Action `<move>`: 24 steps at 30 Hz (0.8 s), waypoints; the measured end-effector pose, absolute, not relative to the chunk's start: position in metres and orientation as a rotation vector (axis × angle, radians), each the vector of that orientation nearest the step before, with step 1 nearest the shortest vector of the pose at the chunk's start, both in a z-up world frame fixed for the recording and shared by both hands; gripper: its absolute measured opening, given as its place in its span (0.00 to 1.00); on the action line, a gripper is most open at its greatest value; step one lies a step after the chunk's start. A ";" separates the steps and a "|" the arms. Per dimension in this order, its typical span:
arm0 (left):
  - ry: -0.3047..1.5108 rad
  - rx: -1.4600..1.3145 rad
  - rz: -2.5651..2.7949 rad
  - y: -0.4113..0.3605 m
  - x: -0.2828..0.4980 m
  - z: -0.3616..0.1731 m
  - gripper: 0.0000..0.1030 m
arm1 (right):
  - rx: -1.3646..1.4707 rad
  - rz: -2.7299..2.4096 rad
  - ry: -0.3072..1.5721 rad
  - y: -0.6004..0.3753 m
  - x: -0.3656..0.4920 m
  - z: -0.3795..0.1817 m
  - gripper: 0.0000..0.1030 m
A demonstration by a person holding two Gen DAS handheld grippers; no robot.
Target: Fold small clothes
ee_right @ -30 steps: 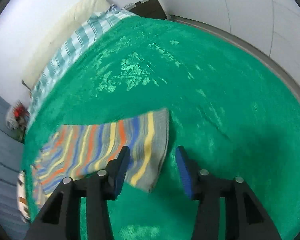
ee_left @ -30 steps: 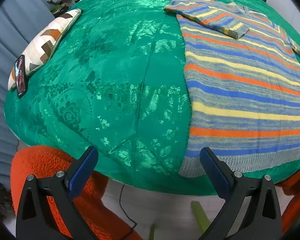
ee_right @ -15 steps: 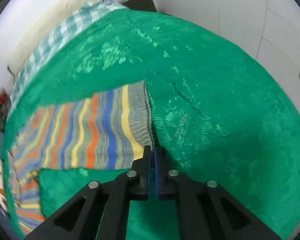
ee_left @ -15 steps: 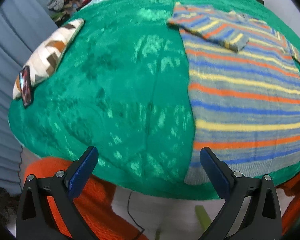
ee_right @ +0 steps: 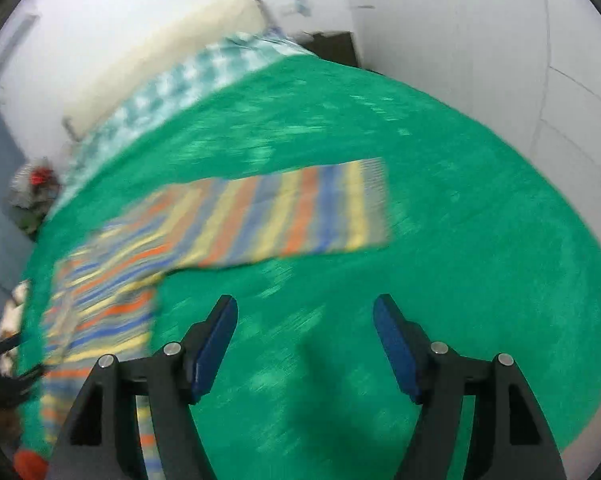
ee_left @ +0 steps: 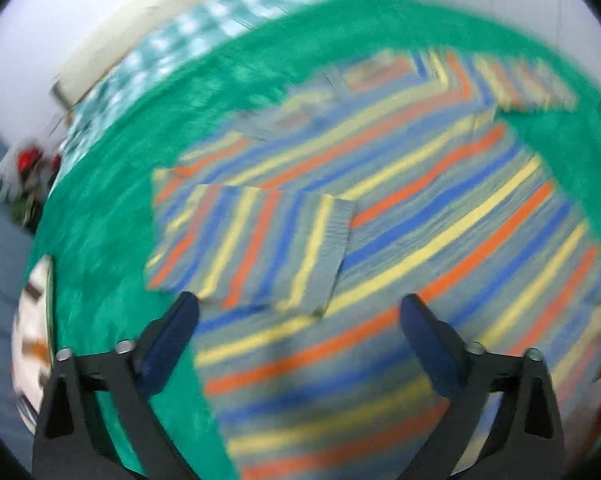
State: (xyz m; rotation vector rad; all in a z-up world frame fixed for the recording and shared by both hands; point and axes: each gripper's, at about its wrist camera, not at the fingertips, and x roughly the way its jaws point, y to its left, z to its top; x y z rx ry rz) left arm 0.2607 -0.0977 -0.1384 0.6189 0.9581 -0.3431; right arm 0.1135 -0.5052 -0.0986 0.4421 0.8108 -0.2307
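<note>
A knitted sweater (ee_left: 440,216) with orange, blue and yellow stripes lies flat on the green bedspread (ee_left: 100,208). One sleeve (ee_left: 252,248) is folded across its chest. My left gripper (ee_left: 300,316) hovers above the sweater just below that sleeve; its jaws are closing, wide apart, with nothing pressed between them. In the right wrist view the other sleeve (ee_right: 284,216) lies stretched out sideways on the bedspread (ee_right: 460,240). My right gripper (ee_right: 304,316) stands back from it over bare bedspread, jaws opening and empty. Both views are blurred.
A patterned pillow (ee_left: 32,340) lies at the bed's left edge. A checked sheet (ee_right: 188,80) and a cream headboard cushion (ee_right: 172,48) are at the far end. A clothes pile (ee_right: 32,184) sits far left. White cupboard doors (ee_right: 520,60) stand to the right.
The left gripper swung from the bed's near edge to above the sweater's folded sleeve. The right gripper, shut by the sleeve's cuff half a second ago, has opened and drawn back; the sleeve lies spread out.
</note>
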 end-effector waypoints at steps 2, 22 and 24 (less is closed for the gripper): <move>1.061 0.624 -0.352 -0.104 0.284 -0.167 0.55 | 0.434 -0.180 0.785 -0.478 0.097 -0.095 0.68; 1.055 -0.122 0.351 0.224 0.417 -0.112 0.00 | 0.341 -0.117 0.735 -0.408 0.075 -0.104 0.68; 1.076 -0.117 0.391 0.230 0.420 -0.125 0.00 | 0.329 -0.118 0.743 -0.406 0.075 -0.105 0.68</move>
